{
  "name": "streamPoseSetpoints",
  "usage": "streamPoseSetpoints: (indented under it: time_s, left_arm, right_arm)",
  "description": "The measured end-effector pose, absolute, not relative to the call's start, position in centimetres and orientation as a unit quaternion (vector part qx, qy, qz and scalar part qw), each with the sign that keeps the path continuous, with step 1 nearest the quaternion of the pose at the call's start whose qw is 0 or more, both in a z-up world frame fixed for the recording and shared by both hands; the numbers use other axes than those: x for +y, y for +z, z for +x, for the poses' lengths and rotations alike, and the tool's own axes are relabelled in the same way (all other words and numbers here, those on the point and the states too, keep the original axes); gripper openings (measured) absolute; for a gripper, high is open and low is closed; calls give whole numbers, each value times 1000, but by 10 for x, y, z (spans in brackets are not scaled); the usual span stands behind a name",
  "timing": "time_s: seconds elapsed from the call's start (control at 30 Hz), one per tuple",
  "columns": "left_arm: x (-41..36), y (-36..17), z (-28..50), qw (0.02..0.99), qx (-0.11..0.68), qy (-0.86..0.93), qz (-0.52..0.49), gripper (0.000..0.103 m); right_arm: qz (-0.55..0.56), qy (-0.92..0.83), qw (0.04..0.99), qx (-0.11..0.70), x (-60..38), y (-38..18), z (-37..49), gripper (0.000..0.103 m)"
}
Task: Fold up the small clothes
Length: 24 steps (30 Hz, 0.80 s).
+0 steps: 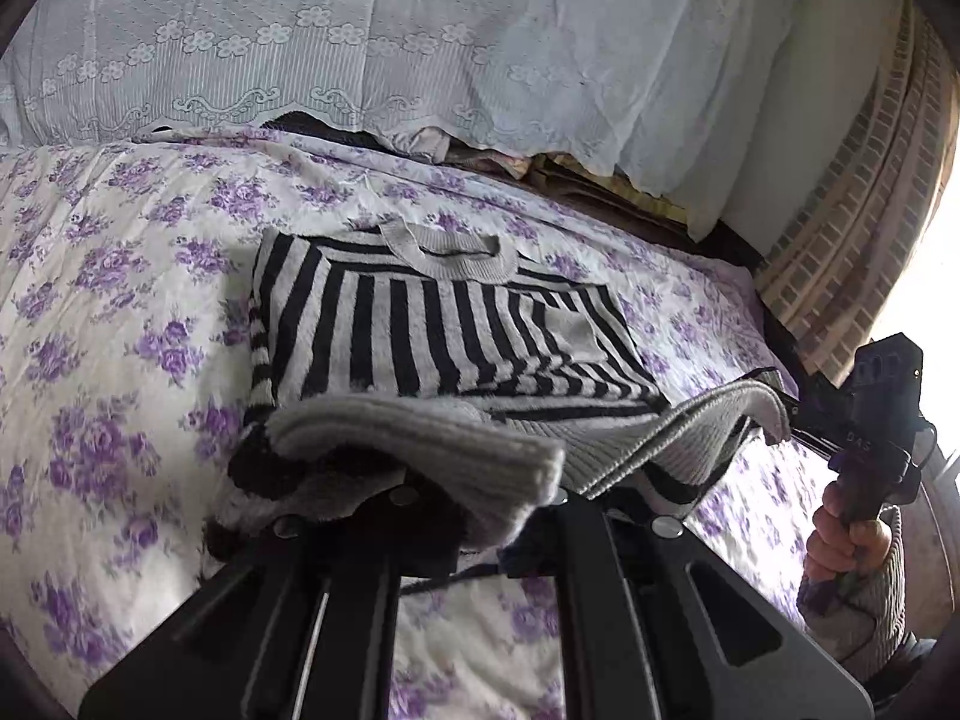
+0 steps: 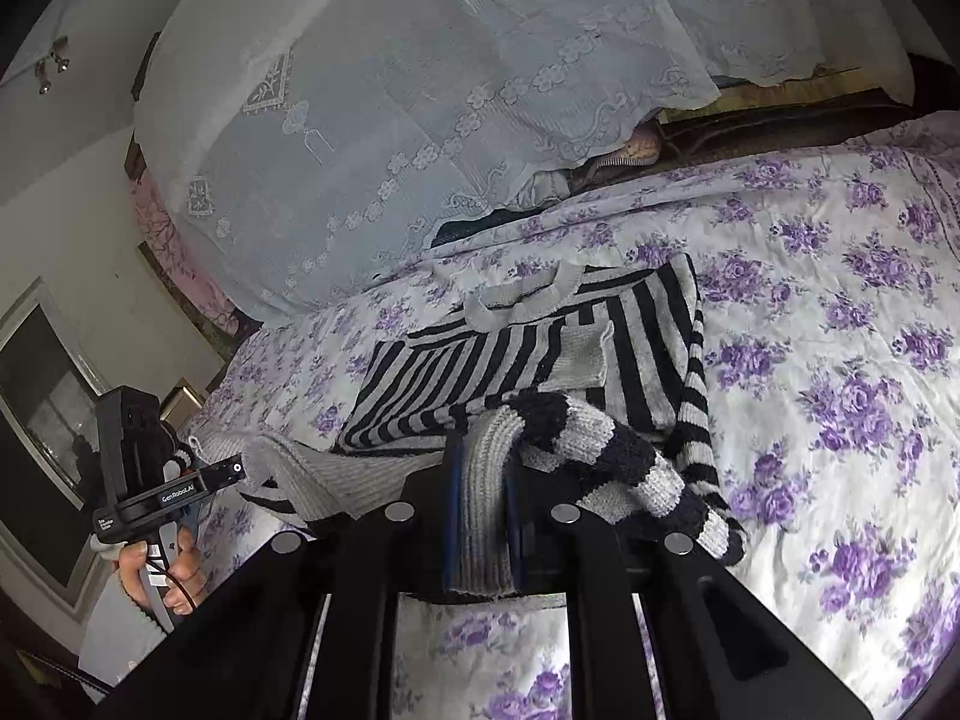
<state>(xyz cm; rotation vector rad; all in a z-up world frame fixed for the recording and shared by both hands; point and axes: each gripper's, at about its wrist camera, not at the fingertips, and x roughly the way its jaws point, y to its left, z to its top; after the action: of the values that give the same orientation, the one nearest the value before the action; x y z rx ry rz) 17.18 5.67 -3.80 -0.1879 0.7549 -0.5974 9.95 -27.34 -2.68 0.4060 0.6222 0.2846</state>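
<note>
The striped sweater [image 1: 420, 330] lies on the floral bedspread [image 1: 120, 300], neckband away from the person and both sleeves already laid in across the body. The step in hand appears to be the bottom-up fold — the ribbed hem [image 2: 480, 516] is raised clear of the cover at both near corners.

Left gripper [image 1: 480, 498]: fingers drawn together, the grey ribbing bunched over the tips so the pinch itself is hidden; it appears to hold the hem. Right gripper [image 2: 480, 534]: blue pads narrow, clamped on a band of the same rib knit, with a sleeve cuff draped just beside it.

Next move, in my judgement: carry both corners level toward the neckband, keeping the edge taut so the sleeves stay put.

Material — soft, thick knit, black and grey stripes, plain grey chest pocket [image 1: 579, 333]; slack and prone to sag. A lace cloth [image 1: 360, 48] covers the stack behind.
</note>
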Motion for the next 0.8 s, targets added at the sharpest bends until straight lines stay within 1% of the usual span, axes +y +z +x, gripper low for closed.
streamPoseSetpoints:
  time_s: [0.8]
  left_arm:
    - [28, -26, 290, 909, 339, -233, -64, 7]
  right_arm:
    - [251, 91, 923, 278, -305, -32, 228, 13]
